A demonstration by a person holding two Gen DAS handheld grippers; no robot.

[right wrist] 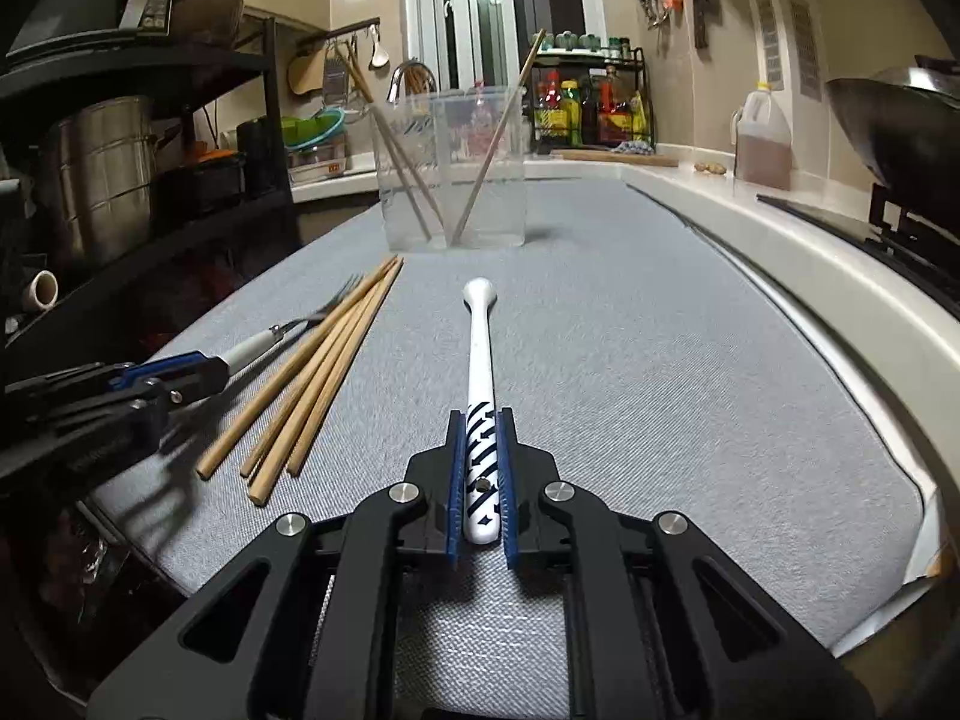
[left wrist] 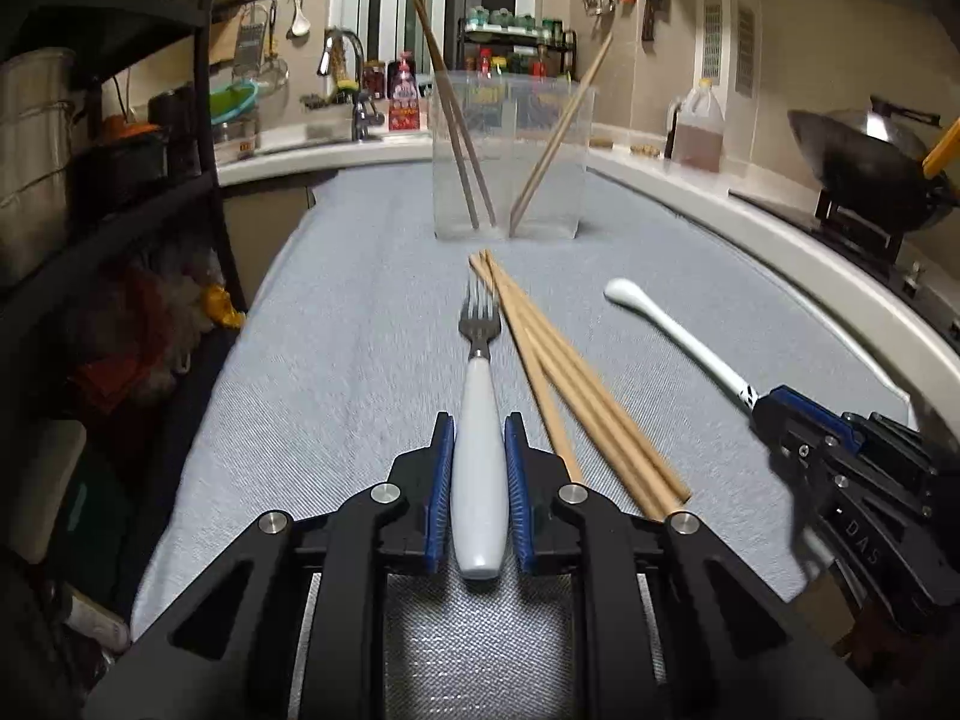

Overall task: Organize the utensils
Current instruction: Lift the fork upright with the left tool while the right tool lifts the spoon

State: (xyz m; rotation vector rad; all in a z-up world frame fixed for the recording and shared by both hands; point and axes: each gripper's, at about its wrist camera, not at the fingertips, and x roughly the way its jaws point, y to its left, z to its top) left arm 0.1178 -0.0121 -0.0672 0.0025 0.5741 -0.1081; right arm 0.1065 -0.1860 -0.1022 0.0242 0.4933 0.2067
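My left gripper [left wrist: 479, 429] is shut on the white handle of a fork [left wrist: 479, 360], tines pointing ahead. The left gripper also shows in the right wrist view [right wrist: 204, 369], holding the fork [right wrist: 300, 324]. My right gripper [right wrist: 480, 426] is shut on the patterned handle of a white spoon [right wrist: 480, 324]. The right gripper shows in the left wrist view [left wrist: 765, 405] with the spoon [left wrist: 660, 324]. Several wooden chopsticks [left wrist: 570, 372] lie between them on the grey cloth, also in the right wrist view [right wrist: 318, 372]. A clear two-compartment holder [left wrist: 510, 162] stands ahead with chopsticks in it.
The grey cloth [left wrist: 360, 330] covers the table. A white counter edge [left wrist: 810, 252] curves along the right, with a wok [left wrist: 870, 162] and an oil jug [left wrist: 699, 126]. A black shelf rack [left wrist: 120, 180] with pots stands left. The sink and tap [left wrist: 348, 90] are behind.
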